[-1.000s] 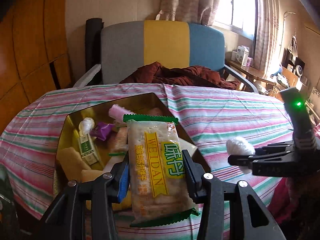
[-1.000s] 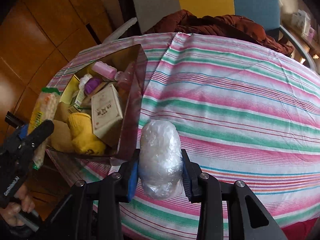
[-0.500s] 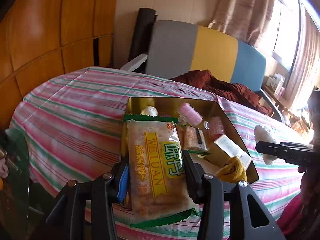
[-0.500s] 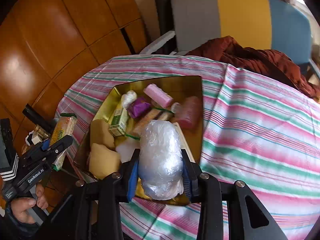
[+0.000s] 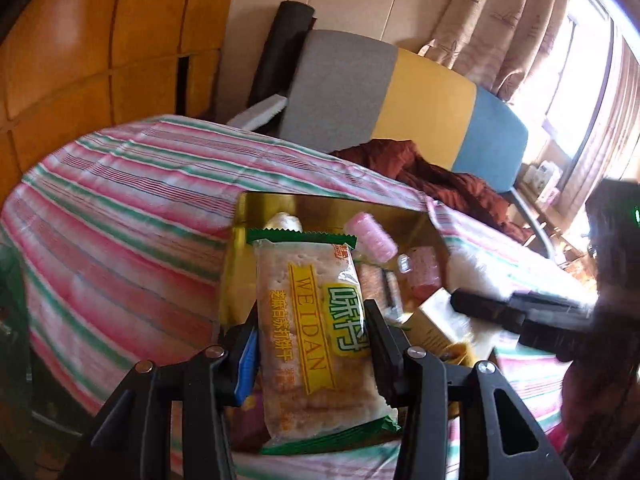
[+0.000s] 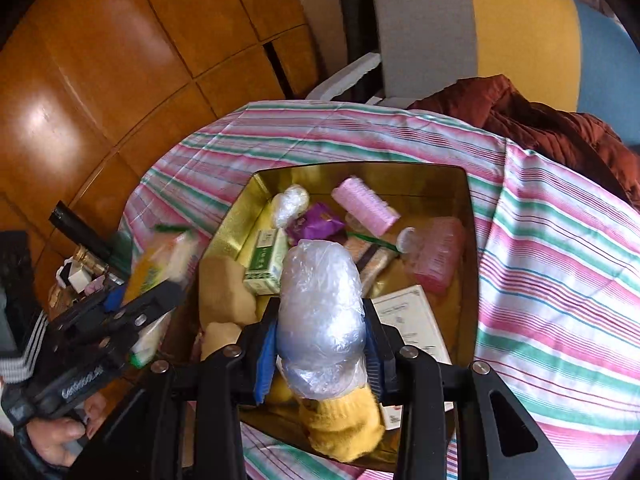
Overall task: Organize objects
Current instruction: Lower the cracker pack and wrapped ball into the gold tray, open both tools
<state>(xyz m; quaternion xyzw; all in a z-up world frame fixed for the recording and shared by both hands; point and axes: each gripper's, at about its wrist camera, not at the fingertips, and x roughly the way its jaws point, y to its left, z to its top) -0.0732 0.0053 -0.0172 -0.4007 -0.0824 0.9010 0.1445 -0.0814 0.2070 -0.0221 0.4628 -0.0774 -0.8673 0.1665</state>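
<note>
My left gripper (image 5: 312, 336) is shut on a cracker packet (image 5: 316, 332) with green ends and a yellow label, held over the near left side of the gold tin box (image 5: 256, 216). My right gripper (image 6: 320, 340) is shut on a wad wrapped in clear plastic (image 6: 322, 312), hanging above the open gold tin box (image 6: 360, 170). In the box lie a pink roll (image 6: 366, 206), a purple wrapper (image 6: 316, 222), a green-white carton (image 6: 266, 262), a pink bottle (image 6: 436, 254), a white card box (image 6: 412, 316) and a yellow knit item (image 6: 344, 428).
The box sits on a table under a pink, green and white striped cloth (image 6: 560, 264). Behind it is a grey, yellow and blue chair (image 5: 400, 104) with a rust-red garment (image 5: 440, 184). Wood panelling (image 6: 100, 60) lies to the left. A hand (image 6: 60, 440) holds the left gripper.
Both grippers have swung left and in over the box. The plastic wad went from above the bare cloth to above the box contents; the packet now hangs at the box's left side.
</note>
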